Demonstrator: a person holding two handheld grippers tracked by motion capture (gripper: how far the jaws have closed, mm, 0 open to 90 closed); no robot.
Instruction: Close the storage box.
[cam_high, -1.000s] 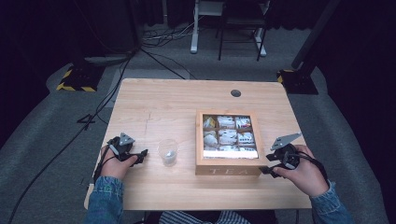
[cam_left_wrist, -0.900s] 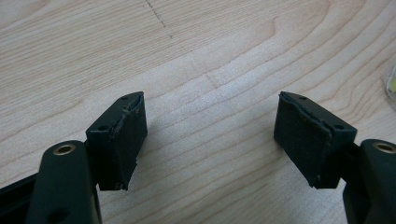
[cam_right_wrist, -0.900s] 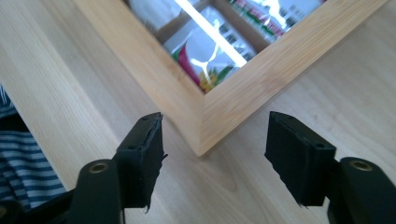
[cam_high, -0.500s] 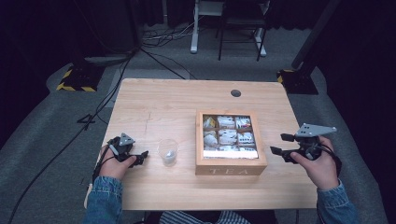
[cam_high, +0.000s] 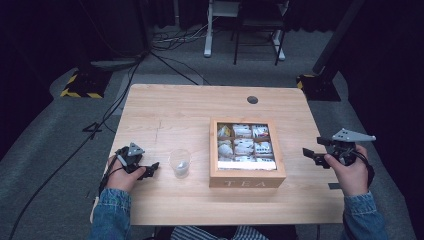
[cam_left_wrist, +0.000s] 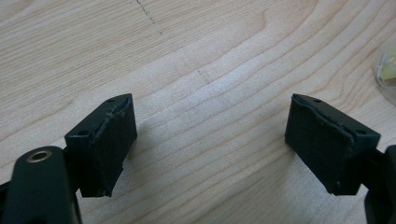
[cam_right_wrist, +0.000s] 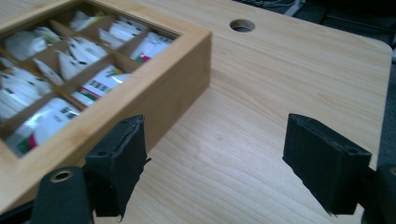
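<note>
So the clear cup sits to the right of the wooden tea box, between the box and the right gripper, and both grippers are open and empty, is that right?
Not quite. The clear cup sits left of the wooden tea box, between it and the left gripper, as the high view shows. The rest holds: the left gripper and the right gripper are both open and empty.

Bright table, dark room around it

From the high view the table is evenly lit from above while the floor and background sink into near black; the picture is soft and slightly grainy. In the left gripper view the wood grain is sharp, with soft shadows under the black pads. In the right gripper view the tea box is mildly blurred, its white packets glaring.
</note>
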